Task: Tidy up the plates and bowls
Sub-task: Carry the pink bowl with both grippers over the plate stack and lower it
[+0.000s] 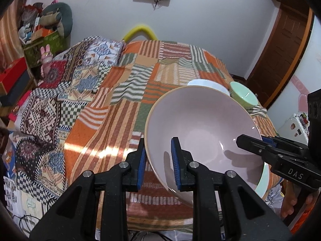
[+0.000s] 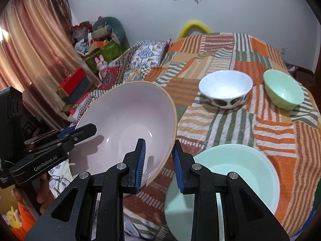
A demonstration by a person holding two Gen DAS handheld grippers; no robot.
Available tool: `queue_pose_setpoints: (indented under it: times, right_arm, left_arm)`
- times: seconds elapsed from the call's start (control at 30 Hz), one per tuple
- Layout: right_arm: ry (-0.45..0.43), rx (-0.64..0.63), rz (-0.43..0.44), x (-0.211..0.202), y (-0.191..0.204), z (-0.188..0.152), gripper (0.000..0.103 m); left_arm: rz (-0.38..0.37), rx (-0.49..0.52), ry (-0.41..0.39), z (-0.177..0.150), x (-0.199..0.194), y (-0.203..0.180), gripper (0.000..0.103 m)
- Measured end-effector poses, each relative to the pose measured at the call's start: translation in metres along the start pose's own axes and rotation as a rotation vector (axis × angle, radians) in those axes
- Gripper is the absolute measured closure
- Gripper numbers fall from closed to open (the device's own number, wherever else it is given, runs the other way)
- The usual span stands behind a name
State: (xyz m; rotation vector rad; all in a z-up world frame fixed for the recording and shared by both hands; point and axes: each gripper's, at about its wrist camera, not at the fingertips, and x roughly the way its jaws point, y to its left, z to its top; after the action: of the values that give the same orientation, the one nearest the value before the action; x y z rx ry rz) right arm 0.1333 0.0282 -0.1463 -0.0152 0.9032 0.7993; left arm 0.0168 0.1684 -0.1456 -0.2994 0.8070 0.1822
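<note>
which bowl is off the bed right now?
The pink bowl: tilted in the air, its rim pinched on opposite sides by the left gripper and right gripper. The white bowl and small green bowl sit on the bedspread.

Both wrist views close, angled down; share pink bowl (image 1: 202,124), bed (image 1: 128,92).
</note>
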Motion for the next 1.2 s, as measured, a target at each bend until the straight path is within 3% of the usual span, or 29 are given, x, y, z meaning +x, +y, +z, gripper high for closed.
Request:
queue_pose_setpoints:
  times: [0.6, 1.2]
  right_arm:
    - [0.186, -0.005, -0.014, 0.061, 0.006, -0.017, 0.078]
    - [0.235, -0.009, -0.014, 0.082, 0.003, -0.022, 0.076]
  left_arm:
    - [0.027, -0.073, 0.146, -0.031, 0.052, 0.037, 0.081]
    - [0.025, -0.108, 0.203, -0.041, 0.074, 0.046, 0.081]
